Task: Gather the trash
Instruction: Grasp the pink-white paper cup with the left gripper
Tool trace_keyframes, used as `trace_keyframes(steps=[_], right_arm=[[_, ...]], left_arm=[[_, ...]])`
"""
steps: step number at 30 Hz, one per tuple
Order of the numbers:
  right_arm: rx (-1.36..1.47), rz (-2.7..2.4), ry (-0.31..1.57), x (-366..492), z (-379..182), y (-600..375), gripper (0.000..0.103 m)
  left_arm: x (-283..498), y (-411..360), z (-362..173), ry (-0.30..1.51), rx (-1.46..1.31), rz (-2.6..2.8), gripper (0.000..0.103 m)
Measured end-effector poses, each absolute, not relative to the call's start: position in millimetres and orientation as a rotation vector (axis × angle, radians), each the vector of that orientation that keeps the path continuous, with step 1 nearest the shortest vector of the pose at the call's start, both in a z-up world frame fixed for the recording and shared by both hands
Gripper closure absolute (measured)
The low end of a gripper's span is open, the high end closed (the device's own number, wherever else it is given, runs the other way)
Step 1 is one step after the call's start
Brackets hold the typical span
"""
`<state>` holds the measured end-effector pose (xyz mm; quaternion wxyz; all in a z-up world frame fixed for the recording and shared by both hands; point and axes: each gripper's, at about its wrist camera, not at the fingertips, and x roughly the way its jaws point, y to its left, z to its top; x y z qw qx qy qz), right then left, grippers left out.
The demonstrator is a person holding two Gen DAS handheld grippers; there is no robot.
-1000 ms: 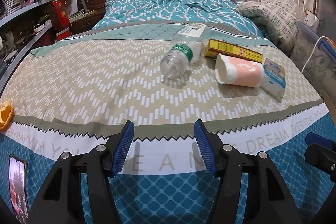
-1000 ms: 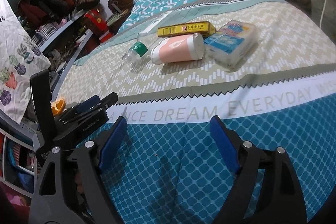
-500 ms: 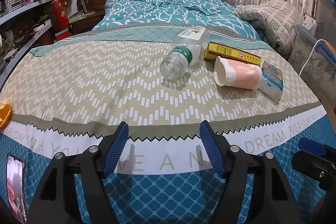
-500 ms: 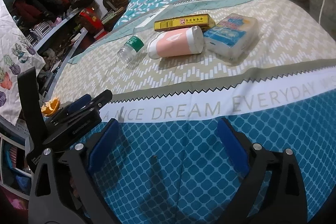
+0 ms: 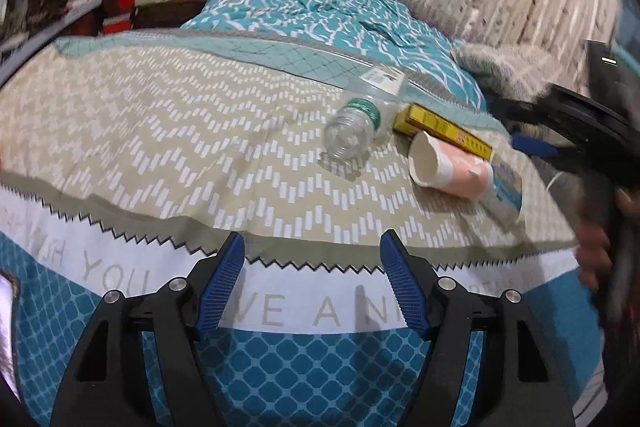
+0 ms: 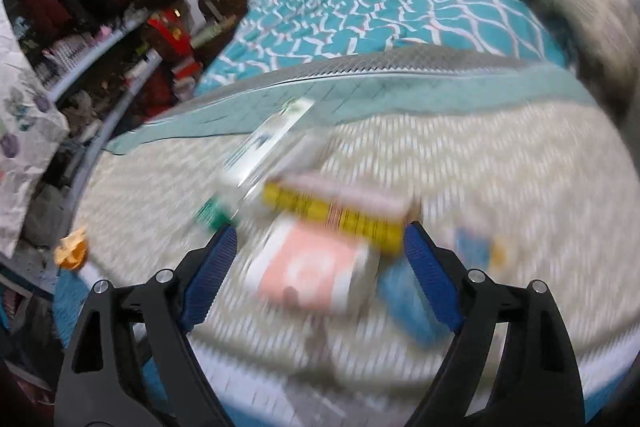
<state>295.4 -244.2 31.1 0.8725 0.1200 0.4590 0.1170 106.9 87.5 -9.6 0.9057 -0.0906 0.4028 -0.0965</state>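
the right gripper has swept in over the bed within the last half second: earlier it hung back above the blue diamond border with the trash far ahead, and now the pink paper cup fills the space between its blue pads. the right wrist view is smeared with motion, so it cannot be told whether either pad touches the cup; the jaws have just been closing a little from their widest, but they stand released, wide apart, gripping nothing. the yellow box lies just beyond the cup at 12 o'clock, the blue tissue pack at about 4 o'clock of it, and the clear plastic bottle runs off toward 10 o'clock.

the left gripper is also released and empty, its jaws having opened somewhat over the last second and then held. it hangs over the white lettered band near the foot of the bed; in its view the trash cluster sits at about 1 o'clock, well apart from it, the bottle nearest, then the cup, with the right gripper entering at 3 o'clock.

judged from this, collecting has only begun: nothing is lifted, and the cup looks like the first pick.
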Motion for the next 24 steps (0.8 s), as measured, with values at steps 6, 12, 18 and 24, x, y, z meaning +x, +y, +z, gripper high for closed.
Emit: trace_keyframes(steps=[6,12,18,24], right_arm=[[0.257,0.283,1.140,369,-13,-241,0.019],[0.336,0.542,1.240,342,-29,-223,0.019],[0.251,0.768,1.188,235,-16,-194,0.020],[0.340,0.671,1.066,189,-7,-231,0.019]], left_arm=[[112,95,-14,0.865,-0.243,-0.213,0.037],[105,87,-9,0.823,-0.207,-0.234,0.037],[97,91,-1,0.772,-0.241,-0.305,0.036],[96,78,0,0.820,-0.284,-0.433,0.036]])
